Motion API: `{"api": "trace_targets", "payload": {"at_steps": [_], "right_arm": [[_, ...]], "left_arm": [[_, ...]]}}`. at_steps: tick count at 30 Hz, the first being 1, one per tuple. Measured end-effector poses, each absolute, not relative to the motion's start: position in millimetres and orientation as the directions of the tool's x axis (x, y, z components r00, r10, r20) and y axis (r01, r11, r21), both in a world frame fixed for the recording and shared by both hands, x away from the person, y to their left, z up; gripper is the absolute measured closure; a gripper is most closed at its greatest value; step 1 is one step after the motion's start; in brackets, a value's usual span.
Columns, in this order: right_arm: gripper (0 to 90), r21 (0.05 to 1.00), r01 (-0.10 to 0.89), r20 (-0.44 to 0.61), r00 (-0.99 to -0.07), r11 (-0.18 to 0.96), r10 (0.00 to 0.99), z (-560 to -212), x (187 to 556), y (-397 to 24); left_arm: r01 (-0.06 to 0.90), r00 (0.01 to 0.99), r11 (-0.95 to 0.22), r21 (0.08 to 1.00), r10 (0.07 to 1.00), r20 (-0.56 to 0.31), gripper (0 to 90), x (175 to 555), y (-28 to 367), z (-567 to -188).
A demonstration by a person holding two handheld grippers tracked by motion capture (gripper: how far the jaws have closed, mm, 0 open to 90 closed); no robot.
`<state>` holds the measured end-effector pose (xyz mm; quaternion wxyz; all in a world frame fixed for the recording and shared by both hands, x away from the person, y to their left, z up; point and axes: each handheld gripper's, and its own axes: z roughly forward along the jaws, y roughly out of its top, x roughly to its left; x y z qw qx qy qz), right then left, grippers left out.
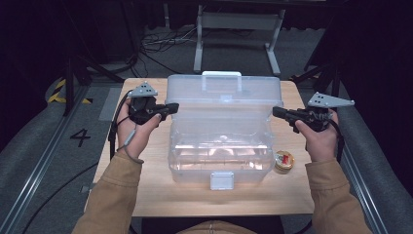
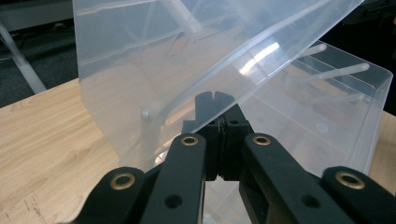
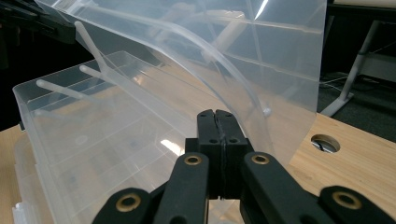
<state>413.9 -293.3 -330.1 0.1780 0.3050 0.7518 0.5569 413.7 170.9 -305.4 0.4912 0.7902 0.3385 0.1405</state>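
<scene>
High view: the clear plastic lidded toolbox (image 1: 220,131) stands mid-table, lid raised; it looks light, stiff and slick, best taken at the lid's side edges. The left gripper (image 1: 171,107) and right gripper (image 1: 276,112) flank it, held level. Left gripper view: jaws closed, empty, at the lid's edge. Right gripper view: likewise closed, empty.

The left black two-jaw tool (image 1: 171,107) is held level in the left hand (image 1: 136,127), its tip pointing inward to the right, jaws pressed together. The right black two-jaw tool (image 1: 276,112) mirrors it in the right hand (image 1: 319,138), pointing left, jaws likewise closed. Both tan-sleeved forearms (image 1: 114,195) rise from below, well apart.
</scene>
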Motion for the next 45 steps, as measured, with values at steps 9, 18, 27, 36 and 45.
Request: {"api": "trace_targets", "payload": {"at_steps": [9,18,27,36,45], "right_arm": [[90.0,0.946,0.257,0.065,-0.748,0.197,0.660,-330.3,414.8,-292.6],[90.0,0.948,0.249,0.056,-0.747,0.200,0.663,-329.5,411.7,-292.5],[82.3,0.946,0.233,0.004,-0.706,0.226,0.709,-329.1,397.6,-293.3],[62.0,0.947,0.220,-0.038,-0.647,0.234,0.762,-328.4,388.7,-292.9],[51.2,0.960,0.200,-0.039,-0.602,0.198,0.797,-325.3,392.0,-285.7]], "left_arm": [[0.398,0.732,-0.285,0.872,0.672,-0.115,89.2,414.8,171.1,-305.8],[0.400,0.730,-0.284,0.871,0.673,-0.116,89.2,414.9,171.0,-305.9],[0.400,0.732,-0.290,0.870,0.672,-0.112,89.1,414.8,171.2,-306.1],[0.405,0.730,-0.287,0.868,0.674,-0.117,88.2,415.2,171.1,-306.2],[0.405,0.730,-0.286,0.868,0.673,-0.119,88.3,415.4,171.1,-306.1]]}}
